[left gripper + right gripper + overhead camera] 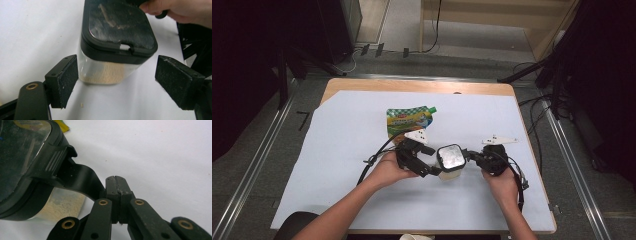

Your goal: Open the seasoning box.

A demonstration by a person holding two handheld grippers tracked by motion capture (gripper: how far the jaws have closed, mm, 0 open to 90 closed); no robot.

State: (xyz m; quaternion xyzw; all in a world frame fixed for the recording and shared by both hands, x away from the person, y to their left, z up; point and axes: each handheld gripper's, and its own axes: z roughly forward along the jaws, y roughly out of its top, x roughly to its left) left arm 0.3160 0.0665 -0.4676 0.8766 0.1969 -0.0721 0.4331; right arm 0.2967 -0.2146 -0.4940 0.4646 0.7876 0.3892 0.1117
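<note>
Left tongs (116, 80): nearest my camera, pads wide apart on either side of the container, touching nothing; I see a clear gap on both sides.
Right tongs (117, 185): pads pressed together with nothing between them, tips just beside the lid's latch tab (82, 181); whether they touch it I cannot tell.
Container (450, 161): stands upright on the white surface (337, 165), between my two hands, near the front edge.
Build: clear, stiff plastic walls with a black hinged lid (120, 32); I judge it rigid enough to take a firm squeeze.
Weight: pale granules (105, 75) fill only the bottom, so probably light and easy to tip or slide.
Slip: smooth sides, likely slick against the pads.
Where I'd hold: low on the clear body across two opposite flat faces, below the lid rim, leaving the latch free.
Pouch (408, 120): green and yellow, lying flat behind the left hand (389, 169), apart from the container.
</note>
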